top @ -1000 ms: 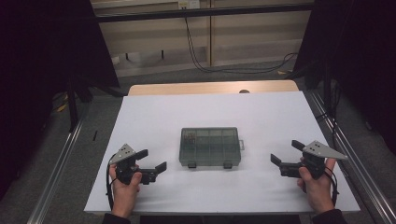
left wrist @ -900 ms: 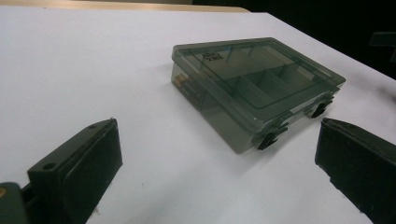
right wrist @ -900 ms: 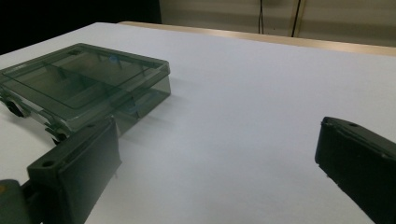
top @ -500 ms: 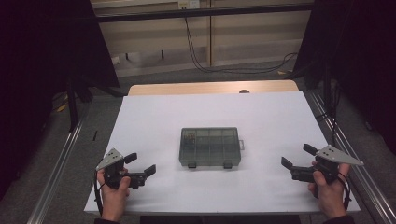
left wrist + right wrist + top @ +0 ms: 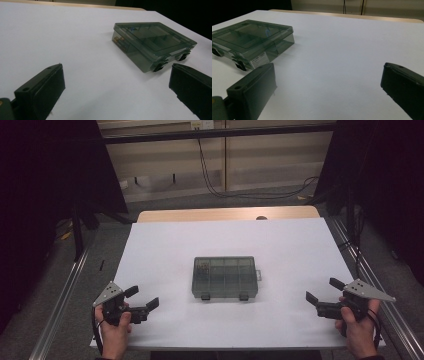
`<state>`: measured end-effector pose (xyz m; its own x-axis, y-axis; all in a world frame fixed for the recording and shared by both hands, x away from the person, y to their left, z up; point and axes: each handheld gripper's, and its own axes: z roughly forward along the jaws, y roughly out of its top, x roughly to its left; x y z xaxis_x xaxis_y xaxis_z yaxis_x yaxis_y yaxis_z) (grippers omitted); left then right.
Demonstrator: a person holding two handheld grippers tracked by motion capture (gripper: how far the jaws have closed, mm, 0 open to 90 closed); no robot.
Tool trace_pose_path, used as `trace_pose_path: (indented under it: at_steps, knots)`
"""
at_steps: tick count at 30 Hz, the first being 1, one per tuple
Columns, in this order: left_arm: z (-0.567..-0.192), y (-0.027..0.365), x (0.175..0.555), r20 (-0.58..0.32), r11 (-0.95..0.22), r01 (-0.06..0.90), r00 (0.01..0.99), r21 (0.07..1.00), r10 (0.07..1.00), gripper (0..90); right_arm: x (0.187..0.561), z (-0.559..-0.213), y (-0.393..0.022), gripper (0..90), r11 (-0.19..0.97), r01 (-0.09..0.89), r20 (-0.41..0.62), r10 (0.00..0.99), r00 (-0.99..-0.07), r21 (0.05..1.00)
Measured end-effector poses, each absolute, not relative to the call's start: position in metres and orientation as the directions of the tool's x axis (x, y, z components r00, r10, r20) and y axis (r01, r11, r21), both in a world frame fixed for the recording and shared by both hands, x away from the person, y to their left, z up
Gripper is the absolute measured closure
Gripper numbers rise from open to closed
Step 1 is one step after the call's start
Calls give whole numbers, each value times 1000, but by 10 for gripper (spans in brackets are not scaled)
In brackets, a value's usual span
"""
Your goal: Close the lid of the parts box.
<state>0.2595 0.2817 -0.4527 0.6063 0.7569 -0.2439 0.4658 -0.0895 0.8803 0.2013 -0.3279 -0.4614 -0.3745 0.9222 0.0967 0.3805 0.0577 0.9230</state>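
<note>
1. The compartment box (image 5: 225,278) sits lid-shut at the worktop's (image 5: 300,250) centre, its 2 latches facing near.
2. The left gripper (image 5: 141,301) and right gripper (image 5: 320,295) flank it at the near corners, well apart from it, jaws apart and empty.
3. The approach step looks in hand; next, both must close in on the latches.

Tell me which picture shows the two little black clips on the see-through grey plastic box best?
The left gripper view: the two black latches on the see-through grey plastic box sit close and face the camera. The high view shows the latches small, from above. The right gripper view shows them at the picture's left edge, one partly cut off.
</note>
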Motion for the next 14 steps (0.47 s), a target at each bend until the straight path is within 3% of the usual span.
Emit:
trace_pose_path:
  at_steps: [14]
  knots:
    - [-455,281,261,-247,-91,479,596,873,764,0,200,-461,-328,0,54,388,101,924,-369,920]
